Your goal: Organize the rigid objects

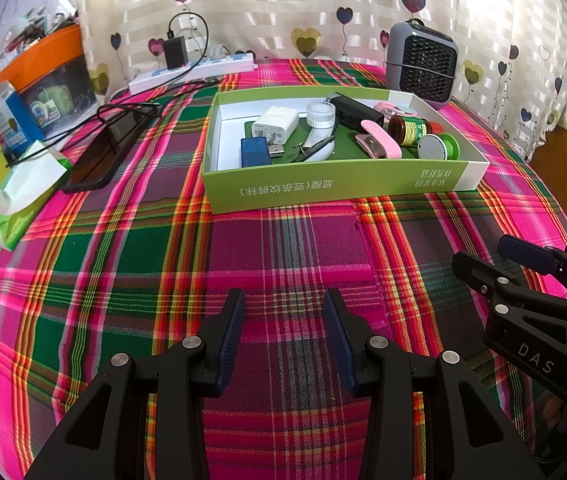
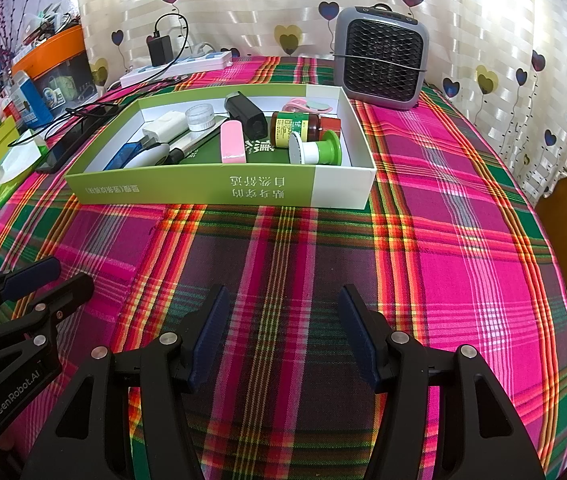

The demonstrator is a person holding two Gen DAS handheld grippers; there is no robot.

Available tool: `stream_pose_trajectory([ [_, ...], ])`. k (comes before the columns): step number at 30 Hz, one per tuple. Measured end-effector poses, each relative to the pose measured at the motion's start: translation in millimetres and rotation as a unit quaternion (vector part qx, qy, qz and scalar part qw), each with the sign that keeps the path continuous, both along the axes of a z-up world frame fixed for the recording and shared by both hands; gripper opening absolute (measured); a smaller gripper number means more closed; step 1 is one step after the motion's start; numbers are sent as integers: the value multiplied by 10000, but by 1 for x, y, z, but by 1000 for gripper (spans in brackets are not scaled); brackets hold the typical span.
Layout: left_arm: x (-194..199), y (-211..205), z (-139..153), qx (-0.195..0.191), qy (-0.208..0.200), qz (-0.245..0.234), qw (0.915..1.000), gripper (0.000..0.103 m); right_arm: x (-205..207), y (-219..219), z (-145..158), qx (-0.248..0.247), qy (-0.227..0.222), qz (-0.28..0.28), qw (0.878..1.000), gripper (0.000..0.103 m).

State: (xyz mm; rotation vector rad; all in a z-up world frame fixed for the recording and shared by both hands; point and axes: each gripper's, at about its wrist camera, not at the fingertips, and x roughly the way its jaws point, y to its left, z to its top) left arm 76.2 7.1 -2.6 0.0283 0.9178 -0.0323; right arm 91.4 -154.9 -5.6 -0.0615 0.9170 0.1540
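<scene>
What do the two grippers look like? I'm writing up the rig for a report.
Both grippers are matte black, angular frames with triangular cut-outs and silver round bolts. Their fingers carry dark blue ribbed pads. The right gripper reads "DAS" in white; the left gripper reads "GenRobot.AI".

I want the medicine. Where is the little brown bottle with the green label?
The brown bottle lies on its side in the green box, toward its right end in both views, between the pink stapler and the green spool.
</scene>
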Motion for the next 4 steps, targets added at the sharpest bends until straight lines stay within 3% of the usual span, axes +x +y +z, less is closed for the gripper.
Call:
stream_pose_trajectory([
  [4,0,0,0,7,1,-1,10000,40,0,1,0,0,0,-1,10000,59],
])
